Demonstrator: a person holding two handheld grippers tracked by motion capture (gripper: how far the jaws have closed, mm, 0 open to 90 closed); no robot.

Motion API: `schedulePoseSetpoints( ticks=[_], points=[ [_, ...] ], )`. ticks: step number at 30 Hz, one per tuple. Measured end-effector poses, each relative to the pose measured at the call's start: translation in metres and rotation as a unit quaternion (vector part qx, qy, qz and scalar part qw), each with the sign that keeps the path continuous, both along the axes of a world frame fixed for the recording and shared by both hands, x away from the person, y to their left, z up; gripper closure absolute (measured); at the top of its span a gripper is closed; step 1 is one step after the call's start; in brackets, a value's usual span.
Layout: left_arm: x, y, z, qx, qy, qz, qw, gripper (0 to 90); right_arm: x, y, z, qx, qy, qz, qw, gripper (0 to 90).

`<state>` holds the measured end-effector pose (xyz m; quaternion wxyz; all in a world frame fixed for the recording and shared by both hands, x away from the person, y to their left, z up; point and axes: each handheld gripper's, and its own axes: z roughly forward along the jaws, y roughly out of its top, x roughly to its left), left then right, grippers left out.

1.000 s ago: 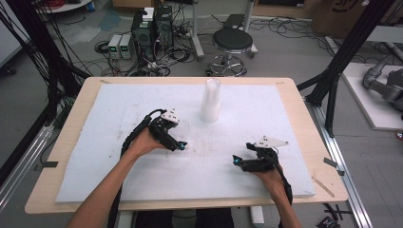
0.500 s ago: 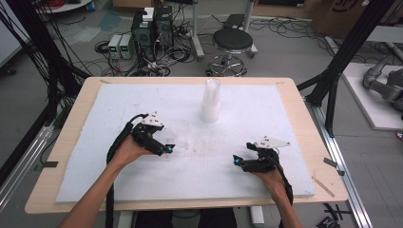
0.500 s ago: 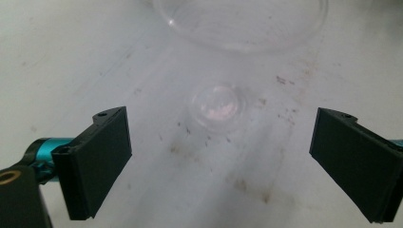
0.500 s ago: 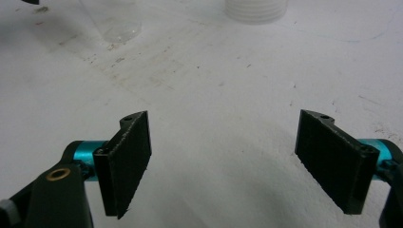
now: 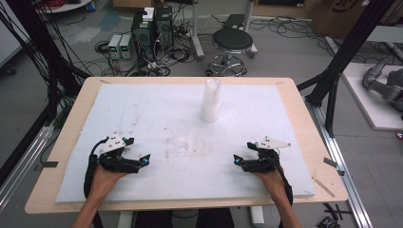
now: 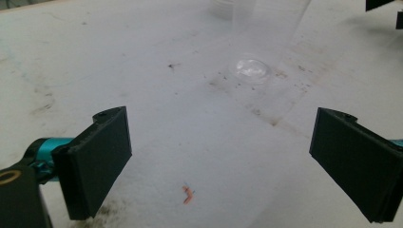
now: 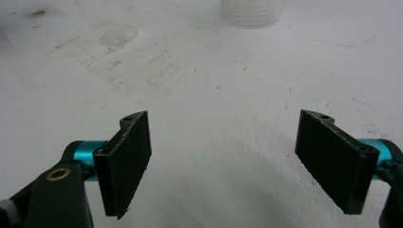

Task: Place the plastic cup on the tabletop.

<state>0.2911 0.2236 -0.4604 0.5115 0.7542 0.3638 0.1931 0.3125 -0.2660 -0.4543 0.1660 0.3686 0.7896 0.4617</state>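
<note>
Change since earlier: left gripper [image 5: 145,160] has pulled back from mid-board, beside the cup stack, to the near left part of the board; right gripper [image 5: 236,161] has stayed in its near right place.
Left gripper: low over the white foam board [image 5: 157,114], held in the person's left hand [image 5: 102,175], jaws pointing toward the board's middle.
Left gripper jaws: spread wide in the left gripper view, both black pads clear, nothing between them but bare board.
Right gripper: low over the near right part of the board, held in the person's right hand [image 5: 271,178], jaws pointing left toward the middle.
Right gripper jaws: spread wide in the right gripper view, nothing gripped, only stained white surface in the gap.
Cup stack [image 5: 210,100]: tall stack of clear plastic cups, upright on the far middle of the board, well apart from both grippers.
Single clear cup [image 6: 266,45]: lying on its side on the board in the left gripper view, its round base [image 6: 249,70] toward the camera, just in front of the stack's foot; faint, so its full outline is hard to tell.
Same cup, other side: its round base [image 7: 116,35] appears at the upper left of the right gripper view, with the stack's foot [image 7: 251,12] at top centre.
Board surface: scuffed and speckled with dark marks around the middle; a small orange scrap [image 6: 188,194] lies between the left jaws' near ends.
Table [image 5: 71,114]: pale wood edge around the board.
</note>
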Motion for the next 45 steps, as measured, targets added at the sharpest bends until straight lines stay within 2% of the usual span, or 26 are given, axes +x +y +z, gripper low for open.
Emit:
schedulePoseSetpoints(
  ticks=[6,10,12,15,20,30,36,40,45],
  points=[
    [0.000,0.008,-0.006,-0.022,-0.009,0.016,0.9996,6.6,-0.003,0.001,0.000,-0.005,-0.014,-0.002,0.9999,19.5],
    [-0.002,0.010,-0.006,-0.036,-0.018,0.029,0.9988,6.7,-0.005,0.000,0.000,-0.002,-0.025,-0.005,0.9997,19.5],
    [-0.004,0.011,-0.007,-0.039,-0.025,0.026,0.9986,6.6,-0.005,-0.001,0.000,0.005,-0.030,-0.008,0.9995,19.5],
    [-0.005,0.011,-0.007,-0.041,-0.032,0.030,0.9982,6.7,-0.006,-0.003,0.001,0.012,-0.034,-0.010,0.9993,19.5],
    [-0.006,0.011,-0.007,-0.036,-0.034,0.034,0.9982,6.6,-0.007,-0.005,0.001,0.026,-0.036,-0.013,0.9989,19.5],
    [-0.006,0.011,-0.007,-0.040,-0.033,0.039,0.9979,6.6,-0.010,-0.008,0.001,0.040,-0.047,-0.015,0.9980,19.5],
    [-0.006,0.011,-0.007,-0.040,-0.035,0.040,0.9978,6.6,-0.013,-0.010,0.001,0.053,-0.066,-0.011,0.9963,19.5],
    [-0.007,0.011,-0.007,-0.035,-0.040,0.038,0.9979,6.7,-0.014,-0.011,0.001,0.055,-0.071,-0.008,0.9959,19.5],
    [-0.007,0.011,-0.007,-0.039,-0.039,0.039,0.9977,6.6,-0.015,-0.011,0.001,0.054,-0.071,-0.008,0.9960,19.5]
  ],
)
